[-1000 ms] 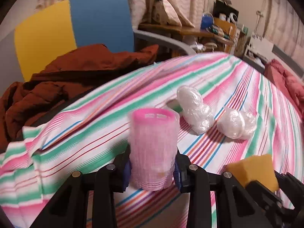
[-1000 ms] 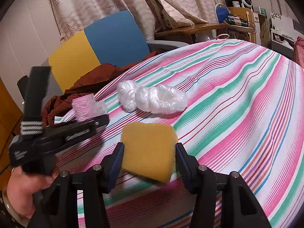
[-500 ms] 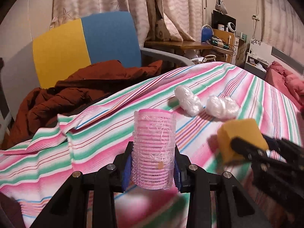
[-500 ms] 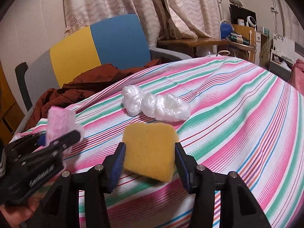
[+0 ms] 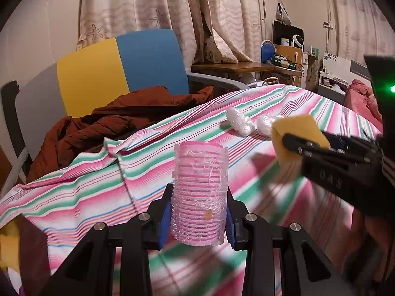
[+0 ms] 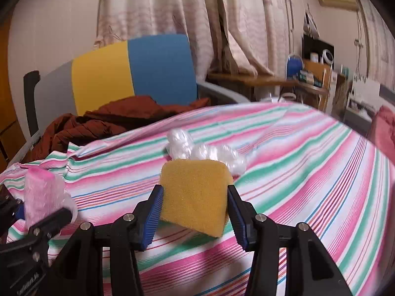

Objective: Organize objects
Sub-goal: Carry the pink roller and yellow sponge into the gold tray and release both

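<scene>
Closest to you, your left gripper (image 5: 198, 218) has its blue pads pressed against the lower sides of a pink hair roller (image 5: 200, 192), jaws drawn nearly together around it — the roller stands upright between them, lifted clear of the striped cloth (image 5: 86, 197). Your right gripper (image 6: 195, 212) is clamped on a yellow sponge (image 6: 195, 194), one blue pad at each side edge, with the sponge tilted slightly and raised off the cloth. From the left wrist view that sponge shows at the right, just beyond the dark body of the right gripper; from the right wrist view the roller appears at the lower left, blurred. Just past the sponge, a cluster of clear plastic-wrapped bundles (image 6: 205, 151) lies on the cloth (how many there are is hard to tell, since they sit bunched together and the sponge covers part of them). Further on, at the cloth's left edge, a rust-brown jacket (image 5: 103, 125) is heaped on a chair with a yellow and blue back (image 5: 118, 69). Behind it all hang pale patterned curtains (image 5: 172, 7) — and to the right, a cluttered wooden desk (image 5: 237, 67).
</scene>
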`<state>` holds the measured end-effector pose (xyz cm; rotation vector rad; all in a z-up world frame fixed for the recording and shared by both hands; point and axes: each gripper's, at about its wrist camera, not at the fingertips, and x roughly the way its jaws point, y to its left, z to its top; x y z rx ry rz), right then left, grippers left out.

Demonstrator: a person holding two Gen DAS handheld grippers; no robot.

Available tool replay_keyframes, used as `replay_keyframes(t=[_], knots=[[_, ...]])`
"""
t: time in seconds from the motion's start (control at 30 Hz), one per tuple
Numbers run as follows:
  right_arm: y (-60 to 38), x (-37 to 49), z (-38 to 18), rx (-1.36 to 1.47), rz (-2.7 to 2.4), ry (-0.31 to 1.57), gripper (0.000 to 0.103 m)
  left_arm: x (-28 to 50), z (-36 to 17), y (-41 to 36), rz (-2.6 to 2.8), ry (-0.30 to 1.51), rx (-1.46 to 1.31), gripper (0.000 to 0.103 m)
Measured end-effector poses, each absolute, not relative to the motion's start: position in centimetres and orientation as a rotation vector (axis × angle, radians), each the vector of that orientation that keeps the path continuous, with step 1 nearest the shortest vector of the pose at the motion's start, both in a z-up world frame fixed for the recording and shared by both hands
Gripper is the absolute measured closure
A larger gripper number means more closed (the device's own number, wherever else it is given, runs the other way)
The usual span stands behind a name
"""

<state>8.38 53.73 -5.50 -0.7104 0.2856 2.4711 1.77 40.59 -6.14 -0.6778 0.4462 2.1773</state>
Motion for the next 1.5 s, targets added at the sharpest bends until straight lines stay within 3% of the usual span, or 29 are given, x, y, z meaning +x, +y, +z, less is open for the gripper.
replay_keyframes(t=[0.6,1.23,1.5], knots=[[42.9,10.7,-2.8,-0.854,2.746,0.424,0.052,6.4,-3.4,25.7,2.226,0.239,-0.749,0.067],[26.0,7.8,1.7,-1.099,3.19,0.415,0.052,3.5,-1.7,6.4,2.556,-0.011,-0.849,0.067],[19.7,7.5,0.5,-1.294,3.286,0.277,0.052,-0.2,-2.6,1.2,2.648,-0.064,-0.942,0.067]])
